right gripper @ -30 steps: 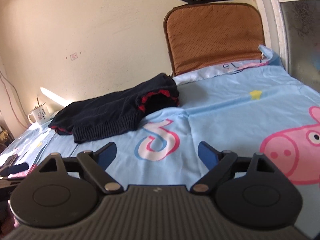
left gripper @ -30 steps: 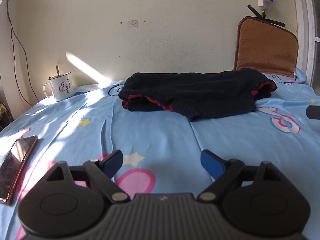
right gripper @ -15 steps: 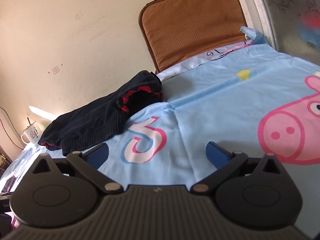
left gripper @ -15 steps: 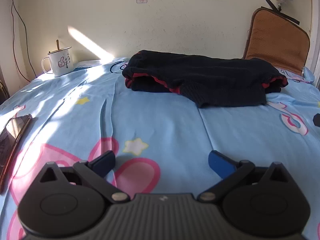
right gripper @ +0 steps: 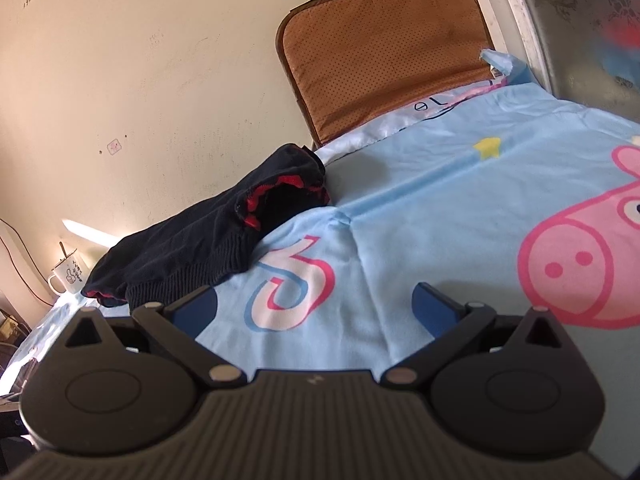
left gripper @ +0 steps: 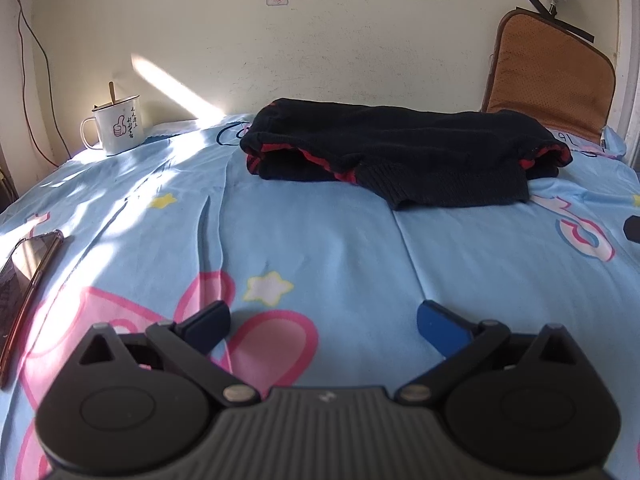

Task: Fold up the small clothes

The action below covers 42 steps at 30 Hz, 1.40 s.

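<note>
A small dark knit garment with red trim point(left gripper: 400, 152) lies in a loose heap on the blue cartoon bedsheet point(left gripper: 320, 240), near the wall. It also shows in the right wrist view point(right gripper: 208, 240), up and to the left. My left gripper point(left gripper: 324, 324) is open and empty, low over the sheet, well short of the garment. My right gripper point(right gripper: 316, 308) is open and empty over the sheet, to the right of the garment. A dark tip of the right gripper shows at the left wrist view's right edge point(left gripper: 632, 230).
A white enamel mug point(left gripper: 116, 124) with a stick in it stands at the back left by the wall. A phone point(left gripper: 24, 276) lies on the sheet at the left. A brown cushion point(left gripper: 548, 76) leans on the wall at the back right.
Both grippers stay open. The left view has dropped and drawn back slightly, and the right view has tilted, so the garment sits further left in it.
</note>
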Tool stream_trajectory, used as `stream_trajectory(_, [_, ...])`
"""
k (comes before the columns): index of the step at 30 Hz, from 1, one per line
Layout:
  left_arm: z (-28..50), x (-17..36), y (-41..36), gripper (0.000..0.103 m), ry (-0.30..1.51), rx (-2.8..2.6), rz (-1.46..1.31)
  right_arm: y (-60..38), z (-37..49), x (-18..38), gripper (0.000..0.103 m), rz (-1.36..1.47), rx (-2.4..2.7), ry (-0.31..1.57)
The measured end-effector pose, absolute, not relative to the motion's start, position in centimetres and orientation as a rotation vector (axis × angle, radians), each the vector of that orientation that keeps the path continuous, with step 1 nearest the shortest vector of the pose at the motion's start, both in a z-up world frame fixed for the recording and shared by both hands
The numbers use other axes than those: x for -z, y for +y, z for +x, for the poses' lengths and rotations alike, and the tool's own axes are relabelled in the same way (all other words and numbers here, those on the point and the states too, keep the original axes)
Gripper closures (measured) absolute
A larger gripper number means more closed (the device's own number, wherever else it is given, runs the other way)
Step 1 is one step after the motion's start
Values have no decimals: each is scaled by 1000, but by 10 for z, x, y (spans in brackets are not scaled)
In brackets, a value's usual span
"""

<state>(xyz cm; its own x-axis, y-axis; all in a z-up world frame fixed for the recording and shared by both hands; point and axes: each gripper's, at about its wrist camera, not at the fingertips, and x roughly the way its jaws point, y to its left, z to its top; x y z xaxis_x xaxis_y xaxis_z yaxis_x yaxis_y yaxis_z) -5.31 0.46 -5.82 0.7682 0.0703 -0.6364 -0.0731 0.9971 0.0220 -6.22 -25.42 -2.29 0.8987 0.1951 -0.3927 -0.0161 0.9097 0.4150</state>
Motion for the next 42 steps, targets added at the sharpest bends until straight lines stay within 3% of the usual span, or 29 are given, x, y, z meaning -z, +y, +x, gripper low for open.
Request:
stream_trajectory(17, [-52,58,4,0,695,-80,-6,-204,-78,18,0,189,-212,553])
stream_trajectory(42, [-52,58,5,0,698,-77,-6,-202,-77,22,0,248,-220,508])
